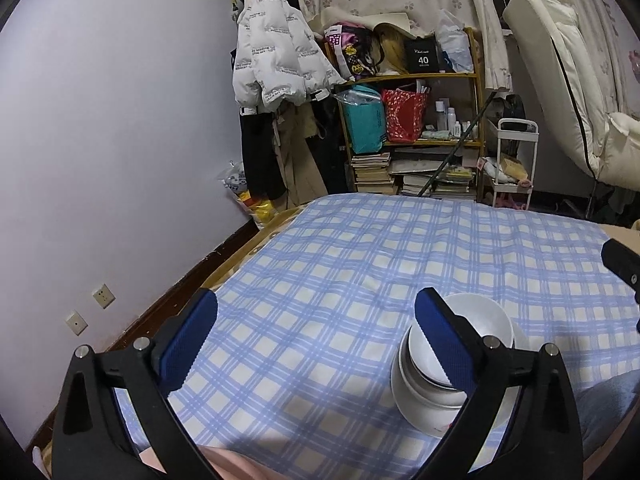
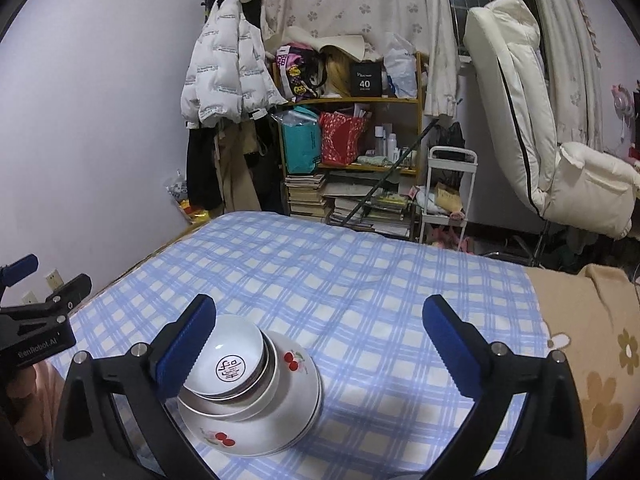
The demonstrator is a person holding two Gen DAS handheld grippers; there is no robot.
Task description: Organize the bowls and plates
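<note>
white crockery stacked, both my grips released

white bowls (image 2: 236, 364) sat nested on cherry-printed plates (image 2: 280, 412), one pile on the blue checked cloth (image 2: 360, 280). my right gripper (image 2: 320, 352) stood spread wide and held nothing; the pile lay just behind its left finger (image 2: 180, 356), touching or not i could not tell. my left gripper (image 1: 316, 340) was likewise spread and empty, the same stack (image 1: 432, 364) partly hidden behind its right finger (image 1: 444, 340). between both pairs of fingers lay only cloth.
</note>
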